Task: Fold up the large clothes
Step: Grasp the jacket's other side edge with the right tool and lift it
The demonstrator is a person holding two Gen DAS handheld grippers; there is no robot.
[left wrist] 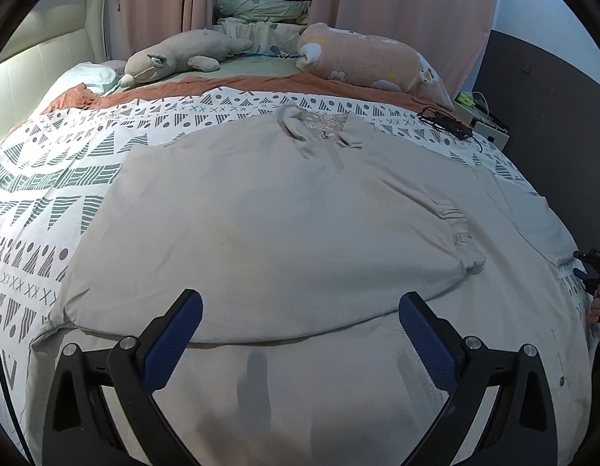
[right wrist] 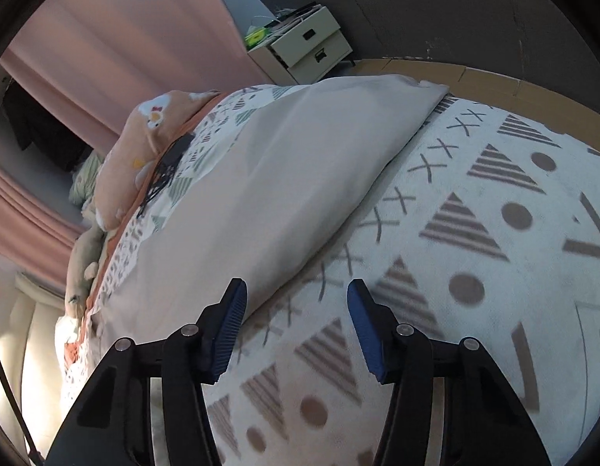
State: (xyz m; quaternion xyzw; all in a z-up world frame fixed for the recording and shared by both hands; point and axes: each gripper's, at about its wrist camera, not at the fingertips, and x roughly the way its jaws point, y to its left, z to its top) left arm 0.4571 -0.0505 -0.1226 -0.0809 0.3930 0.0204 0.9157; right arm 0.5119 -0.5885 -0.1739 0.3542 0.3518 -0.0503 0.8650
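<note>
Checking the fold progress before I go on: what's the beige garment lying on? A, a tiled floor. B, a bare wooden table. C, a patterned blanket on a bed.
C: the beige garment is spread over a patterned blanket with triangles, dots and crosses, on a bed.

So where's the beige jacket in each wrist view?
Left wrist: beige jacket fills the centre, collar far, one sleeve folded across it.
Right wrist: its sleeve runs diagonally from upper right toward the left tong.
Shared landmark: orange cartoon pillow, plus the patterned duvet.
</note>
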